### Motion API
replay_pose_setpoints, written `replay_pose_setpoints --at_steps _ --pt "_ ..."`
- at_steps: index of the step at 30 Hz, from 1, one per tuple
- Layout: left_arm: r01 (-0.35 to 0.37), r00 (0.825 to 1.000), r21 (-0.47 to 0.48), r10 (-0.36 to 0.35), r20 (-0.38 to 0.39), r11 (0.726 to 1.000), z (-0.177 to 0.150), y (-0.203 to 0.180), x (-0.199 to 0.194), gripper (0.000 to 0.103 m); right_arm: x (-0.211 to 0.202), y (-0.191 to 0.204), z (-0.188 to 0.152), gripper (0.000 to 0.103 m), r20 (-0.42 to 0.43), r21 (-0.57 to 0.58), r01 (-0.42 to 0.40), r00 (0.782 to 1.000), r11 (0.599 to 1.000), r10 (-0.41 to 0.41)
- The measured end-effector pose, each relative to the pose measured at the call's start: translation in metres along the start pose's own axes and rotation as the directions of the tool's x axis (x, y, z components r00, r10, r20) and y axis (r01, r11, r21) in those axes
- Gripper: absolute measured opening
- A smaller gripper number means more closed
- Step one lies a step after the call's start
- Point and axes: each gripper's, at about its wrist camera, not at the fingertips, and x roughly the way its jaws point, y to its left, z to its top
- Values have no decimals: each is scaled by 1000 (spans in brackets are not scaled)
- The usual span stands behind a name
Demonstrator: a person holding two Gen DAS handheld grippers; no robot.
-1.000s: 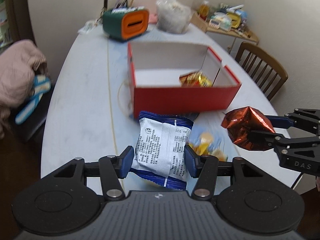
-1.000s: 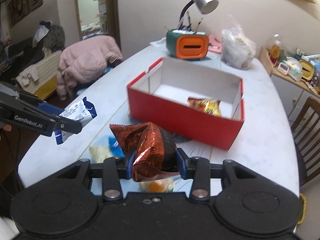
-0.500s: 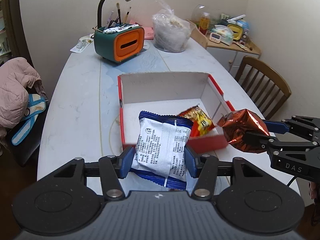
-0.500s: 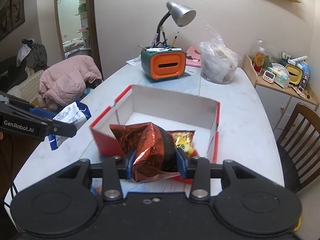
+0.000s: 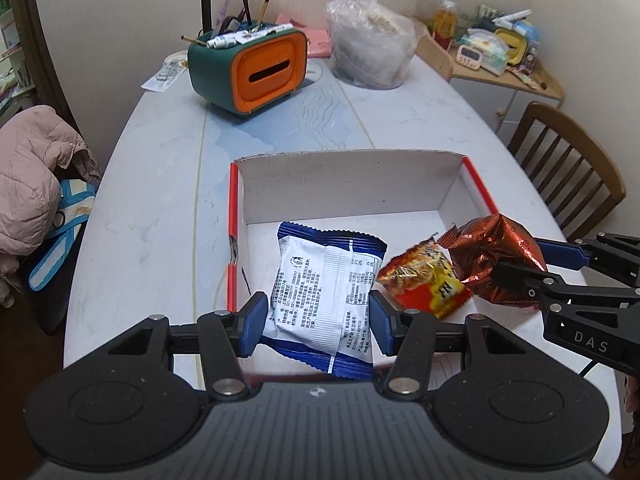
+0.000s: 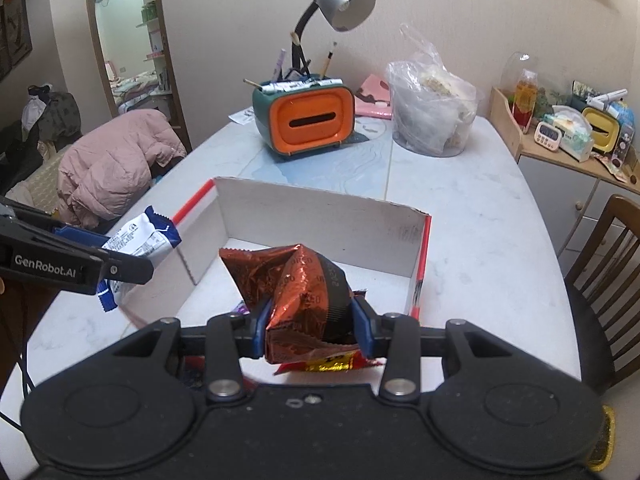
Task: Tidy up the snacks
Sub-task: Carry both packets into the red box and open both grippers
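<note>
Left wrist view shows the pale marbled table (image 5: 152, 208) stretching away toward twelve o'clock, and on it the red cardboard box (image 5: 233, 216), open-topped, white inside, with red outer walls. At about eleven o'clock beyond the box stands a green and orange pen holder (image 5: 256, 68), and at one o'clock a clear plastic bag (image 5: 372, 52) with pale contents.

My left gripper (image 5: 318, 314) is clenched on a white and blue snack packet (image 5: 320, 296), flat, with zigzag blue ends and a block of small print on its white back; it hangs over the near left part of the box. My right gripper (image 6: 312, 326) is clamped on a copper-red foil snack bag (image 6: 296, 280), crinkled, shiny and puffed to a point, with a dark band on one side; it is over the near right part of the box, at three o'clock from the blue packet.

Smallest, a red and yellow snack pouch (image 5: 428, 280) lies on the box floor between the two held packets.
</note>
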Motion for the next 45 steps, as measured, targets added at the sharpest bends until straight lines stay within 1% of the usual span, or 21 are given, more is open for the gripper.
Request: replay_pose_setpoints --at_steps 6,10,14,17,22,26,33,36,38,45 --pt "-27 998 -3 27 -56 1000 14 -4 37 53 32 -11 6 41 -48 1 11 999 1000 -11" --pt "-47 994 -2 47 -99 999 17 -5 60 53 50 -17 9 41 -75 5 8 997 1000 -8" --pt "-68 989 0 67 -135 998 19 -5 80 53 68 -18 11 41 -103 -17 1 995 1000 -3" --pt "-76 982 -2 75 -173 997 18 -5 94 53 75 -17 10 41 -117 -28 3 993 1000 -7" --pt "-86 974 3 85 -210 996 15 -5 110 53 82 -16 11 41 -122 -43 3 993 999 -8" --pt "-92 974 37 97 -206 995 15 -14 110 53 84 -16 12 41 -123 -44 -2 992 999 -4" --pt "-76 978 27 79 -192 997 15 -13 105 53 84 -17 12 41 -130 -52 -1 992 999 -5" --pt "-65 982 3 65 -179 998 15 -9 99 53 82 -17 12 41 -130 -53 7 991 999 -14" --pt "-61 983 -10 58 -172 998 16 -6 95 55 80 -16 12 41 -126 -53 9 992 999 -16" --pt "-40 991 -26 37 -128 999 12 0 71 56 61 -19 11 42 -94 -30 2 996 1000 -5"
